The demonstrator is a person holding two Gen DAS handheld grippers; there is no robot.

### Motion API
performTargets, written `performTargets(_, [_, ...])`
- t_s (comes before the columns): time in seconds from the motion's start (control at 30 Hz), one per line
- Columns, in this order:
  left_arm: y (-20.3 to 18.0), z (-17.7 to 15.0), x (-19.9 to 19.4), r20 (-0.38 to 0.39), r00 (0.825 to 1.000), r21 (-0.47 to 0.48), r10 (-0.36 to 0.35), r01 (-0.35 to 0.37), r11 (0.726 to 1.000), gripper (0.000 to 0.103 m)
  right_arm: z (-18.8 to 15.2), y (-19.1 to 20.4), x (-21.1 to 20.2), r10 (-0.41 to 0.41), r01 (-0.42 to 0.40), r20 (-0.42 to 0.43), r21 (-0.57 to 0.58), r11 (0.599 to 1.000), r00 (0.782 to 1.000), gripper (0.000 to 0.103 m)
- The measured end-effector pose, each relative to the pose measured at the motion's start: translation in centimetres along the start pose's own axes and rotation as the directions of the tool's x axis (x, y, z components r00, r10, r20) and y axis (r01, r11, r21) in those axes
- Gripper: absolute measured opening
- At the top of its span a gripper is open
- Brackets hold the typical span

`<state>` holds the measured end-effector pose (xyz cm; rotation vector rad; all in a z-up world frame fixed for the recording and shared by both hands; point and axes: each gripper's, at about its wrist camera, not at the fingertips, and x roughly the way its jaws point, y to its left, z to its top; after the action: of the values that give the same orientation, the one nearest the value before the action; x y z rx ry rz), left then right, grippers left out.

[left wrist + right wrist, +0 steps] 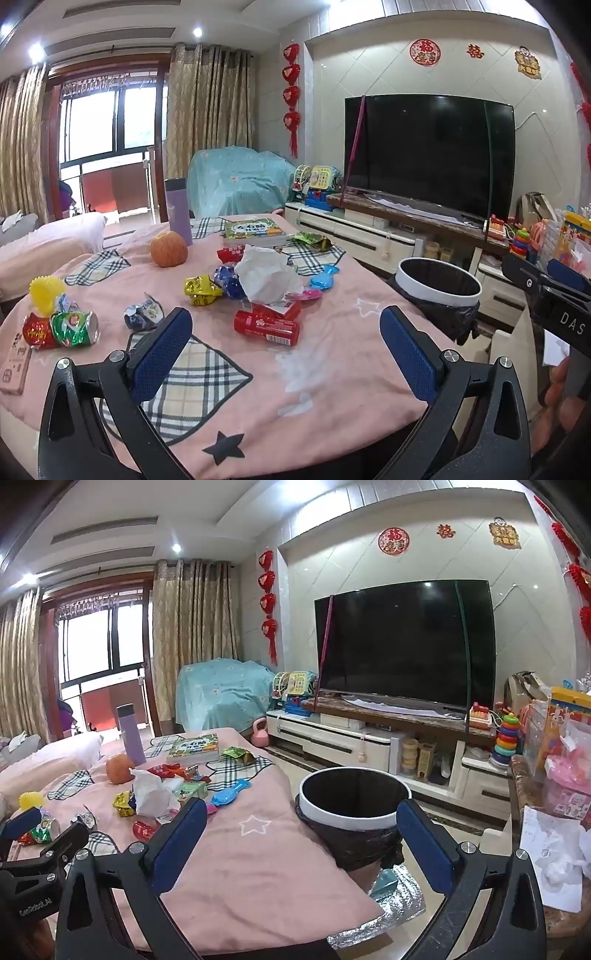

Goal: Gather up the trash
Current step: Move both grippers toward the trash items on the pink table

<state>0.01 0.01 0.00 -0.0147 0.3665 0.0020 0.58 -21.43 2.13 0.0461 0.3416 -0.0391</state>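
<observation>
A pink cloth [351, 332] covers the table, with a TV [428, 155] at one o'clock beyond it. The bin [354, 812], white-rimmed and black-lined, stands upright just off the table's right edge, mouth facing up; it sits at twelve o'clock ahead of the right gripper [301, 843] and at two o'clock from the left gripper [286, 350]. Both grippers hang with jaws spread wide, nothing between them. The trash lies mid-table at twelve o'clock from the left gripper: a crumpled tissue [266, 273], then a red can [267, 328] on its side, long axis running left to right, its end toward four o'clock. A green can [75, 328] lies at ten o'clock, open end facing right. Yellow wrappers [201, 290] sit left of the tissue.
</observation>
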Motion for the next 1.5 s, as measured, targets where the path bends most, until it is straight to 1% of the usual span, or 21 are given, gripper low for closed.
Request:
performTargets(0.4, [0.1, 0.0, 0.0, -0.003, 1.0, -0.001, -0.002, 0.002, 1.0, 0.103, 0.0, 0.0, 0.4, 0.007, -0.007, -0.007, 0.001, 1.0, 1.0, 0.103])
performTargets(0.6, [0.1, -0.6, 0.0, -0.003, 1.0, 0.002, -0.004, 0.004, 1.0, 0.103, -0.1, -0.1, 0.5, 0.015, -0.015, -0.014, 0.005, 1.0, 1.0, 0.103])
performTargets(0.9, [0.1, -0.4, 0.4, -0.005, 1.0, 0.0, -0.001, 0.001, 1.0, 0.103, -0.4, 0.0, 0.9, 0.023, -0.023, -0.026, 0.002, 1.0, 0.999, 0.103])
performTargets(1.1, [0.4, -0.5, 0.7, -0.017, 1.0, -0.001, 0.002, -0.002, 1.0, 0.103, -0.6, 0.1, 1.3, 0.03, -0.03, -0.037, 0.004, 1.0, 0.999, 0.103])
performTargets(1.23, [0.9, -0.7, 1.2, -0.023, 1.0, -0.009, 0.006, -0.006, 1.0, 0.103, -0.8, 0.2, 1.6, 0.049, -0.048, -0.045, 0.006, 0.999, 0.998, 0.103])
performTargets(1.37, [1.6, -1.1, 1.7, -0.024, 1.0, -0.021, 0.012, -0.012, 1.0, 0.103, -1.1, 1.0, 2.1, 0.063, -0.064, -0.059, -0.017, 0.998, 0.996, 0.103])
performTargets(1.43, [2.0, -1.3, 1.9, -0.026, 0.999, -0.016, 0.023, -0.024, 1.0, 0.103, -1.3, 1.3, 2.3, 0.08, -0.081, -0.065, -0.023, 0.996, 0.995, 0.103])
performTargets(1.5, [2.5, -1.4, 2.2, -0.027, 0.999, -0.031, 0.026, -0.027, 0.999, 0.103, -1.5, 1.7, 2.4, 0.103, -0.105, -0.069, -0.025, 0.994, 0.992, 0.103])
